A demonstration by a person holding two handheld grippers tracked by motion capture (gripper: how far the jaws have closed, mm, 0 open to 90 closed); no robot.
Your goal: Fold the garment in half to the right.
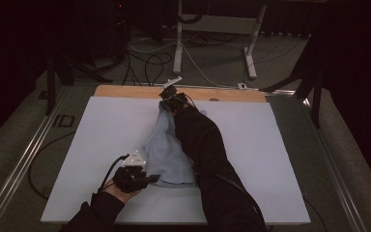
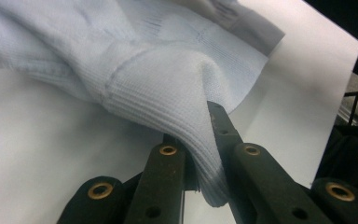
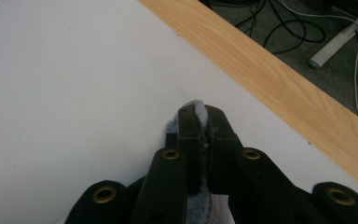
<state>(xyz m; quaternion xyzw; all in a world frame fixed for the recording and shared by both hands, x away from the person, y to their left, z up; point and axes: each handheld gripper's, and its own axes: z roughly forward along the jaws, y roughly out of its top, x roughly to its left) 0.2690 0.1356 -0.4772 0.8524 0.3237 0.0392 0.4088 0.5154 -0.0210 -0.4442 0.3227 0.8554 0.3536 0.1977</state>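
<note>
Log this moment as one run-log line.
left tongs: shut on garment hem | right tongs: shut on garment far edge | light blue garment: stretched over white board

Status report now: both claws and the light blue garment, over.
Left claw shut on garment ribbed hem. Right claw shut on its far edge, near wooden strip. Nothing in the way on white board.

Garment [image 2: 158, 88]: pale blue knit, fine ribbed weave at the hem, stitched seam lines.
Sheet [image 1: 101, 145] covering the counter: plain white, no pattern.
Counter [image 3: 279, 88]: light wood grain, bare strip at upper right of the right gripper view.
Left gripper [image 2: 200, 154]: black, brass-coloured rivets.
Right gripper [image 3: 200, 135]: black, same brass rivets.
Sleeve [image 1: 207, 145]: black.
Floor [image 1: 24, 145]: grey-green carpet.
</note>
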